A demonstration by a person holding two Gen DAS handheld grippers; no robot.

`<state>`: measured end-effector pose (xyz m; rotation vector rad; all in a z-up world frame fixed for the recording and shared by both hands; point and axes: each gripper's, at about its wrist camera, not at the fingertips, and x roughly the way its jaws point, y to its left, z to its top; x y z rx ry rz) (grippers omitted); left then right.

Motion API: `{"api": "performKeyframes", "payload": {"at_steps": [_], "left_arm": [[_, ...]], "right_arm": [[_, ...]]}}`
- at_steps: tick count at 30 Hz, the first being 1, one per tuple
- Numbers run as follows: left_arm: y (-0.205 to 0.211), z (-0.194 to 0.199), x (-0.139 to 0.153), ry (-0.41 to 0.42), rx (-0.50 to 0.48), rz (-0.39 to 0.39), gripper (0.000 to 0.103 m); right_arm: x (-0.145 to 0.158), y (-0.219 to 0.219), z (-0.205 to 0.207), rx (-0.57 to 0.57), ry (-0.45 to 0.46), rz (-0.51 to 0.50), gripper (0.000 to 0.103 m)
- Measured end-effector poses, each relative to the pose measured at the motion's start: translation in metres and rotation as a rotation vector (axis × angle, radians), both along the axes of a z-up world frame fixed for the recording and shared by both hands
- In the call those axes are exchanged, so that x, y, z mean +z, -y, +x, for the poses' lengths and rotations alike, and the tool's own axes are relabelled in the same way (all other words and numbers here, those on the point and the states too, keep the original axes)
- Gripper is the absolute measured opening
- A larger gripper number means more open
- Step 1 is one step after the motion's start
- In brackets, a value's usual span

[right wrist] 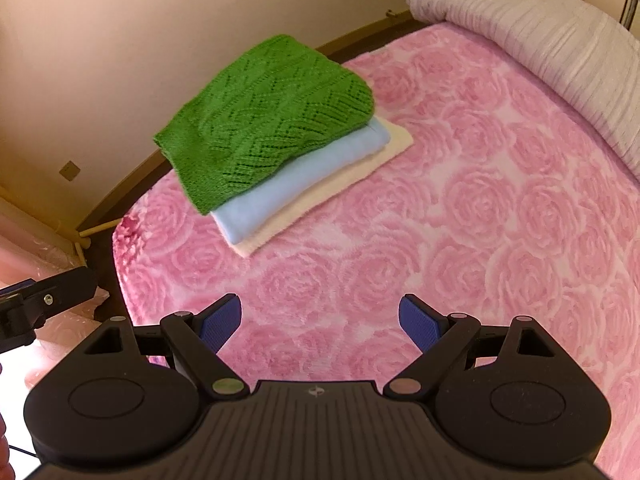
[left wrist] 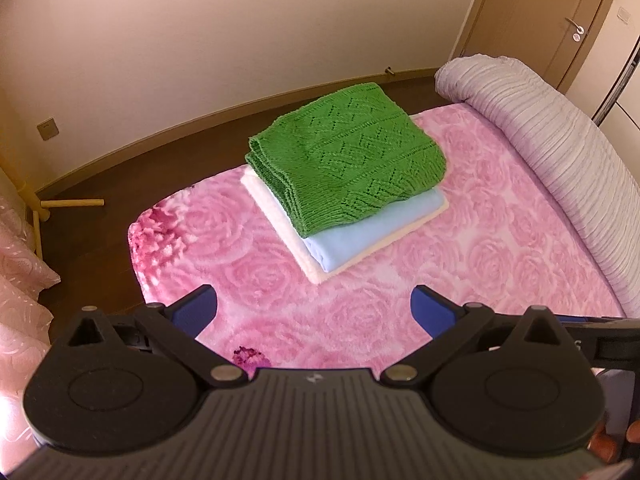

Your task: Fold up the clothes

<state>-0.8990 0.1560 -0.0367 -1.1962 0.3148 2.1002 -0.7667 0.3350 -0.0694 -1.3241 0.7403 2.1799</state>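
A folded green knitted sweater [left wrist: 348, 156] lies on top of a folded light blue garment [left wrist: 376, 228], which lies on a folded cream garment [left wrist: 280, 216]. The stack sits on a pink rose-patterned bedspread [left wrist: 500, 240]. The stack also shows in the right wrist view: green sweater [right wrist: 268, 120], blue garment [right wrist: 296, 196], cream garment [right wrist: 384, 152]. My left gripper [left wrist: 314, 312] is open and empty, held back from the stack over the bedspread. My right gripper [right wrist: 320, 322] is open and empty, also short of the stack.
A rolled grey ribbed duvet [left wrist: 560, 152] lies along the bed's right side. Dark wood floor [left wrist: 120, 176] and a beige wall lie beyond the bed's far edge. A wooden door [left wrist: 560, 20] stands at the far right. Pink fabric [left wrist: 20, 280] and a wooden rack foot [left wrist: 72, 203] are at the left.
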Motion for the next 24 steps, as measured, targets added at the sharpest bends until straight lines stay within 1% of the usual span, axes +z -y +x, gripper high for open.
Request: {"api": "performKeyframes", "payload": {"at_steps": [15,24], "left_arm": [[-0.013,-0.021,-0.021,0.045,-0.001,-0.017,0.102],[-0.02,-0.031,-0.029,0.035,0.003,-0.046,0.102]], "right_arm": [[-0.014,-0.012,-0.019,0.003,0.045,-0.014,0.089],[-0.018,-0.017,-0.028,-0.002,0.055,-0.02,0.089]]}}
